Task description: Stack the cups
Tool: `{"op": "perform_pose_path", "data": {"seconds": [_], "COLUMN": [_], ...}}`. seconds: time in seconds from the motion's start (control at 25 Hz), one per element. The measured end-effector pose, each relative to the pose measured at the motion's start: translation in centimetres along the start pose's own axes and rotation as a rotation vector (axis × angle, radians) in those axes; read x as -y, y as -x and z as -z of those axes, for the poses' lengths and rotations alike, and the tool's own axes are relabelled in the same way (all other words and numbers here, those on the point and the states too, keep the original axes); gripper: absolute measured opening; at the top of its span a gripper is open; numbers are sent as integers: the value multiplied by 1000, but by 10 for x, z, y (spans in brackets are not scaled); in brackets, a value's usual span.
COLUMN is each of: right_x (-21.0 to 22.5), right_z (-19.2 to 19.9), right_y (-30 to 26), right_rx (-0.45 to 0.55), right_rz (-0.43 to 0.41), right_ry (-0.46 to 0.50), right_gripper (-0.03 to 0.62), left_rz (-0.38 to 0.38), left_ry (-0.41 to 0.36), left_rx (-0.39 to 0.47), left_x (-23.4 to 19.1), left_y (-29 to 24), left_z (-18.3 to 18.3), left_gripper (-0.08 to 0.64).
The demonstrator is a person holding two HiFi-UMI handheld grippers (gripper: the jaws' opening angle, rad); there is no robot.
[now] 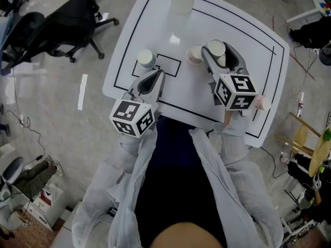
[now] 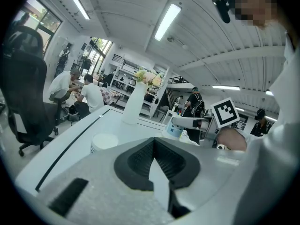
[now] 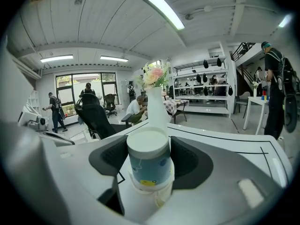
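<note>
The table [image 1: 258, 87] is white, ruled with thin black lines. The left gripper [image 1: 158, 76] and right gripper [image 1: 216, 49] are grey with black pads, and their cubes show black squares on white. The banded cup [image 3: 149, 165] is white with pale blue and a yellow mark. At its nine o'clock the pinkish cup [image 1: 193, 56] looks faintly rosy. The vase [image 3: 157, 111] is white, its flowers pink and cream.
</note>
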State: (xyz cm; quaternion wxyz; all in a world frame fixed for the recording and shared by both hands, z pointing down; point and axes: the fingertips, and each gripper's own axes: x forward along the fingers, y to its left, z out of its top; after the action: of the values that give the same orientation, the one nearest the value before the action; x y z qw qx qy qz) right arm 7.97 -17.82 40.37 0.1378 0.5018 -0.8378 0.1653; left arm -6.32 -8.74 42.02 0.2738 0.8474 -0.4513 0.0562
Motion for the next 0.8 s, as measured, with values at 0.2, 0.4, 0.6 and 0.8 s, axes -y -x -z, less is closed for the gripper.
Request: {"op": "perform_pose_path", "data": {"seconds": [0.2, 0.4, 0.6, 0.8], "right_x": [0, 1, -2, -2], "right_z": [-1, -4, -5, -8], "right_y": [-5, -5, -3, 1], "right_rx": [6, 27, 43, 59], "right_rz": [2, 13, 3, 9], "right_ry": [-5, -22, -21, -20], "right_gripper": [295, 356, 457, 460], "left_rz": [-3, -4, -3, 4], "left_ry": [6, 10, 8, 6], "left_rx": [-2, -2, 1, 2], "left_x": [-5, -4, -1, 2], "left_y": [0, 1, 2, 2], "left_z": [1, 2, 1, 1], "left_gripper": [3, 3, 3, 2]}}
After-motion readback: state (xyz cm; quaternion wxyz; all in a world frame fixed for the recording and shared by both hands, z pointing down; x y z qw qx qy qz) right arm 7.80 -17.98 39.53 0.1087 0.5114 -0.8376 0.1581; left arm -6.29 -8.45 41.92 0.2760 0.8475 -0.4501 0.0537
